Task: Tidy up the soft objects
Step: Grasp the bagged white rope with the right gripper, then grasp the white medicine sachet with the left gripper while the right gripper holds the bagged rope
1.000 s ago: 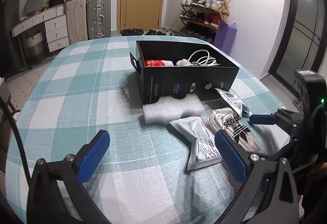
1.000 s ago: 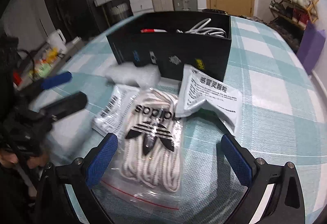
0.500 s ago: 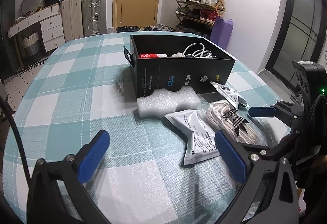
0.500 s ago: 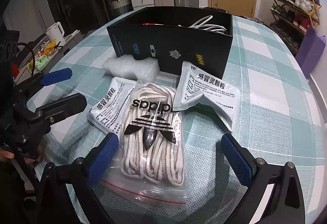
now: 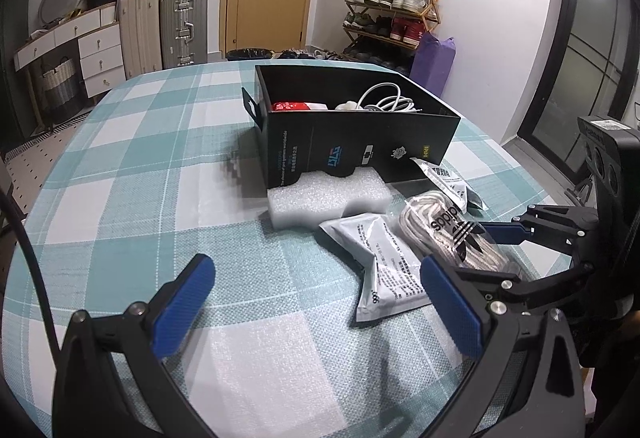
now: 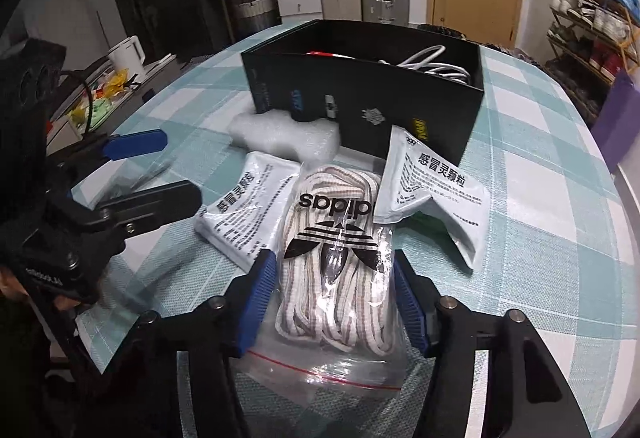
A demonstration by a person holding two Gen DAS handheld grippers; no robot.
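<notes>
Closing in on the bag of laces (image 6: 334, 258), the right gripper (image 6: 334, 302) has its blue pads either side of the bundle, jaws narrowed onto the clear plastic and pinching it by the look of things, though full contact on both sides is hard to confirm. That reads as the pick-up step. Next call, I'd say, is a clean lift and a carry over to the black box (image 6: 372, 94), which stands open just beyond, toward the far edge of the worktop (image 6: 560, 222). Watch that slippery bag: the plastic could slide or the laces sag out of the pinch.

Flanking the laces, two silver sachets: one (image 6: 244, 210) on the left touching the bag, another (image 6: 436, 190) on the right, its top edge leaning against the box wall. A white foam block (image 6: 288, 134) sits against the box front.

Over on the other side, the left gripper (image 5: 316, 306) hovers with jaws spread wide, nothing between them, just checked cloth beneath.
</notes>
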